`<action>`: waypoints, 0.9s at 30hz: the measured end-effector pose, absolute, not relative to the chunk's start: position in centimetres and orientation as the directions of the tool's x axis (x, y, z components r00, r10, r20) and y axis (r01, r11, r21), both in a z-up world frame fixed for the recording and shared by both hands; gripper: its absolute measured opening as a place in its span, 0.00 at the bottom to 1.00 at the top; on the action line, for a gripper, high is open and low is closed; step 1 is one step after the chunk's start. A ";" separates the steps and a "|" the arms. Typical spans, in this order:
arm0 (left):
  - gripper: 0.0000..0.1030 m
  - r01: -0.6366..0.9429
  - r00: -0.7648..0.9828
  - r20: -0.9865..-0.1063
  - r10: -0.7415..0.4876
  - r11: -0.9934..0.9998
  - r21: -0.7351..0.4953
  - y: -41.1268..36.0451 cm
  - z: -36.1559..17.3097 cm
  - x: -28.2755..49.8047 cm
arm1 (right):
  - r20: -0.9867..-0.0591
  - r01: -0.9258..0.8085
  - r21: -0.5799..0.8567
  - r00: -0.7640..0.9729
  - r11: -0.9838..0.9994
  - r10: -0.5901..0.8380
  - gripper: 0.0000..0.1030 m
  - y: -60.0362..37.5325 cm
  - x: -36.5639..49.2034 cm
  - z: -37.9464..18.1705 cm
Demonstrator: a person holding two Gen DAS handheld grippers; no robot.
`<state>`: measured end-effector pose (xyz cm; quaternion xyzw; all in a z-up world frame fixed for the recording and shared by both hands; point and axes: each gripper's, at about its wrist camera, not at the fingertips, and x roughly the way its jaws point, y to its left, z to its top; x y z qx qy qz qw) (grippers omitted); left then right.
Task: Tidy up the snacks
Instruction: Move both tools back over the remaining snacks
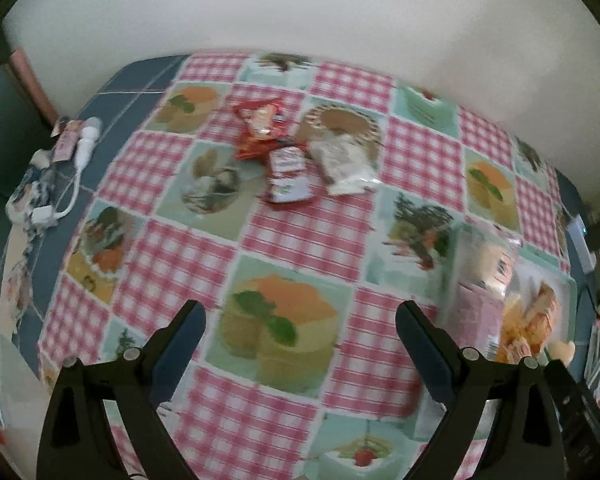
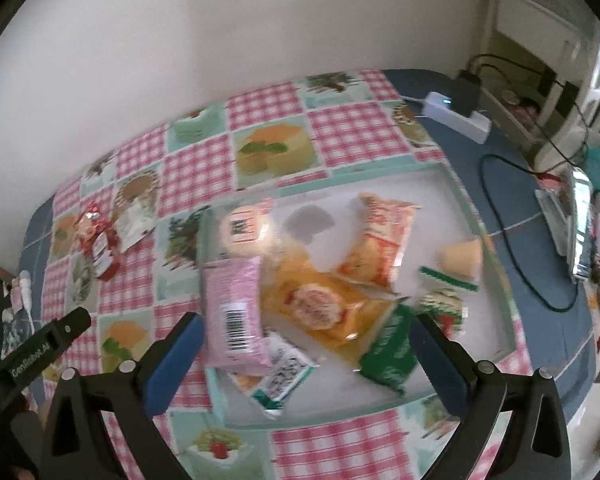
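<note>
Both grippers sit closest to the lens with jaws spread wide, holding nothing: left gripper [image 1: 300, 328] hovers over bare tablecloth, right gripper [image 2: 306, 336] hovers over the near end of the tray [image 2: 496, 280]. Looks like mid-task, between picks. Tray is a clear shallow rectangle on the desk [image 2: 340, 136] and already holds most of the snacks: pink wrapped bar [image 2: 234, 308], round cake pack [image 2: 246, 230], orange packet [image 2: 380, 240], yellow pastry pack [image 2: 320, 304], green packet [image 2: 388, 350], a small green-and-white sachet [image 2: 284, 372], a pale wedge [image 2: 462, 256] and another small green-trimmed pack [image 2: 444, 296]. Still loose at the far side of the desk, well apart from the tray: red packets [image 1: 260, 124], a red-and-white sachet [image 1: 286, 176] just beside them, and a white pouch [image 1: 342, 160]. Next move, I'd guess: left reaches forward to that cluster, closes on one packet, carries it over to the tray. Frames are blurry, labels unreadable.
</note>
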<state>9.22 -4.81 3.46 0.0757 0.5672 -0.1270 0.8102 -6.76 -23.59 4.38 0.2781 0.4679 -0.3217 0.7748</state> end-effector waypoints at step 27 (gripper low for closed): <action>0.93 0.119 0.311 -0.949 -0.050 0.993 -0.013 3.3 1.9 13.2 | -0.927 0.662 0.094 0.331 0.743 -0.177 1.00 -16.4 0.6 1.8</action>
